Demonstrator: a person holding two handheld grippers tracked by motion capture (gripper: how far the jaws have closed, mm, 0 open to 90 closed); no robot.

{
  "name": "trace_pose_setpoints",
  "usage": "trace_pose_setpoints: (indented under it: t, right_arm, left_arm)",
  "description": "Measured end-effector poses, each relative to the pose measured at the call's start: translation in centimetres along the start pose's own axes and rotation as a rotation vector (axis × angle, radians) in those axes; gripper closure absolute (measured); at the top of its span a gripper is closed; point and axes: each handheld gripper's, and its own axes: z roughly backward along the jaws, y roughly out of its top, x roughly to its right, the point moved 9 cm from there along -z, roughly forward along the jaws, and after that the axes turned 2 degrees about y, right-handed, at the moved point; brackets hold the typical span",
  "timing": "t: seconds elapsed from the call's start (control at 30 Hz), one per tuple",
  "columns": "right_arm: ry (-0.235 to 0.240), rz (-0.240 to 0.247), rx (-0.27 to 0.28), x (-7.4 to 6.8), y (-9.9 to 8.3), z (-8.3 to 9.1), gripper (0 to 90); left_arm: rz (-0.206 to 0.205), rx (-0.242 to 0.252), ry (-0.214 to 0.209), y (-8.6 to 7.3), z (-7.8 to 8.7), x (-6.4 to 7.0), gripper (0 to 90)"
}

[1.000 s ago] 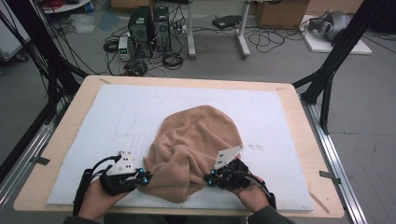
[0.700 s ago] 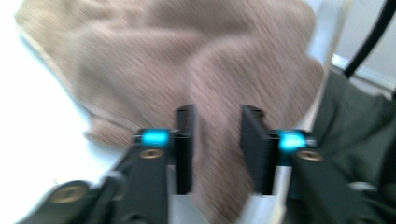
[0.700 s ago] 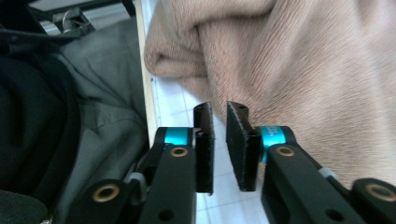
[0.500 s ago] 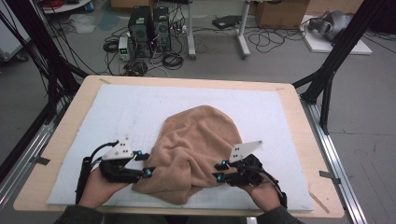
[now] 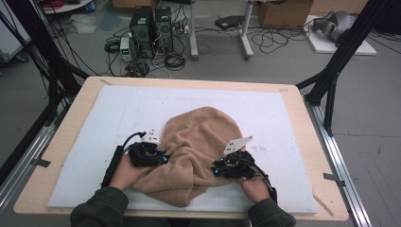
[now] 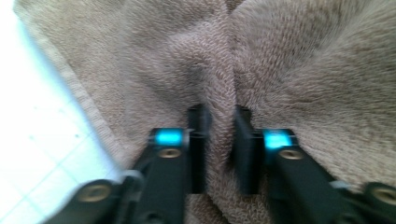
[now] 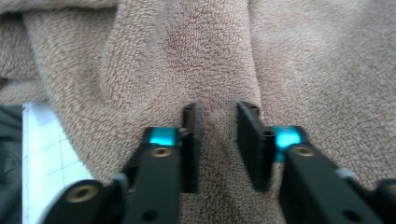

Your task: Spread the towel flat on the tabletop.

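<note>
Towel [image 5: 198,146], tan and rumpled, lies on the white mat [image 5: 94,123] at my desk's [image 5: 75,101] near edge, where my left tongs [image 6: 219,140] pinch a raised fold between nearly closed jaws and my right tongs [image 7: 218,140], narrowly parted, grip a ridge of it.

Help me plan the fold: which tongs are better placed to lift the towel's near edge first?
Probably the left tongs: their jaws pinch a raised ridge of the brown towel. The right tongs also bracket a fold, but with a wider gap, so their hold looks less sure.
</note>
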Motion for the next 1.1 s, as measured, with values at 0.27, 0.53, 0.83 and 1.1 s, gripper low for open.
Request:
trace_pose_setpoints:
  t: [0.27,0.53,0.83,1.1]
  right_arm:
    - [0.007,0.031,-0.009,-0.2,0.9,0.6,82.2]
    - [0.028,0.108,0.004,-2.6,2.4,1.8,82.8]
    - [0.091,0.167,-0.030,-6.8,0.7,1.9,83.4]
    - [0.128,0.117,0.035,-6.9,0.9,3.4,65.6]
  left_arm:
    - [-0.007,0.051,0.044,-0.3,2.8,-0.1,83.9]
    - [0.007,0.114,0.032,-2.7,6.7,1.4,84.0]
    - [-0.022,0.107,0.007,-5.7,7.8,4.3,84.0]
    - [0.011,0.151,-0.055,-4.1,8.3,4.4,60.9]
